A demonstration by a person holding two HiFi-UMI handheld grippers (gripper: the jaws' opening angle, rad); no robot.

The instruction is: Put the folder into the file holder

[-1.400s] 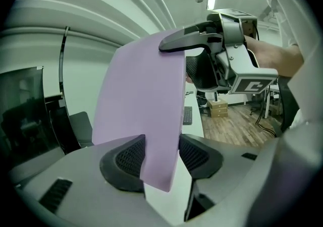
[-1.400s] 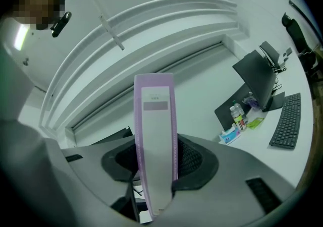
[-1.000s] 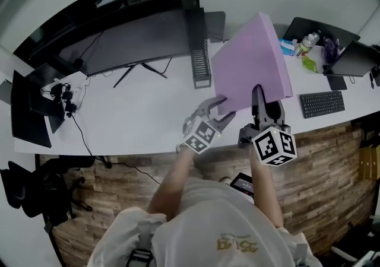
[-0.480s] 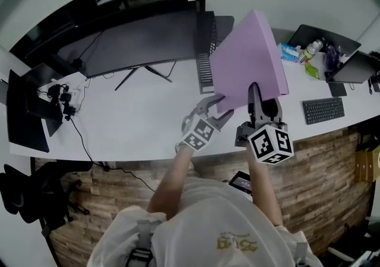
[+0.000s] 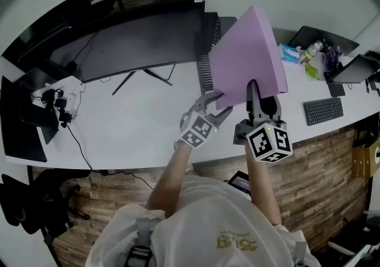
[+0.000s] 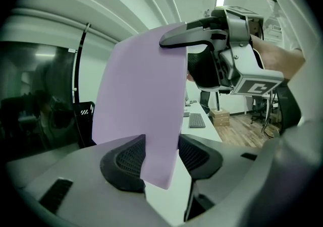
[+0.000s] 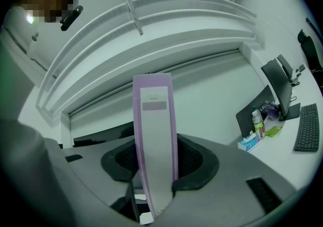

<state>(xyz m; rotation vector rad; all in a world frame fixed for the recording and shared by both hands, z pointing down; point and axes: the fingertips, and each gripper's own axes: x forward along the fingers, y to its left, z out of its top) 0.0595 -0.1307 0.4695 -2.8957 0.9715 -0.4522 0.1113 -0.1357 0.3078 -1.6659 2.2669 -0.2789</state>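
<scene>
A thick purple folder [image 5: 246, 58] is held upright above the white desk [image 5: 136, 117], gripped by both grippers at its lower edge. My left gripper [image 5: 212, 105] is shut on its lower left corner; the left gripper view shows the folder's purple cover [image 6: 144, 105] pinched between the pads. My right gripper [image 5: 260, 101] is shut on the folder's spine end, whose white label strip [image 7: 154, 135] stands between the jaws. The black file holder [image 5: 205, 61] stands on the desk just left of and behind the folder, partly hidden by it.
A large dark monitor [image 5: 136, 40] lies behind the file holder. At the right are a keyboard [image 5: 323, 110], a laptop [image 5: 356, 69], a tissue box [image 5: 289, 53] and a bottle [image 5: 312, 49]. Cables and a power strip [image 5: 59, 105] lie at the left.
The folder and both grippers have shifted slightly up and back toward the file holder. Both grips are unchanged.
</scene>
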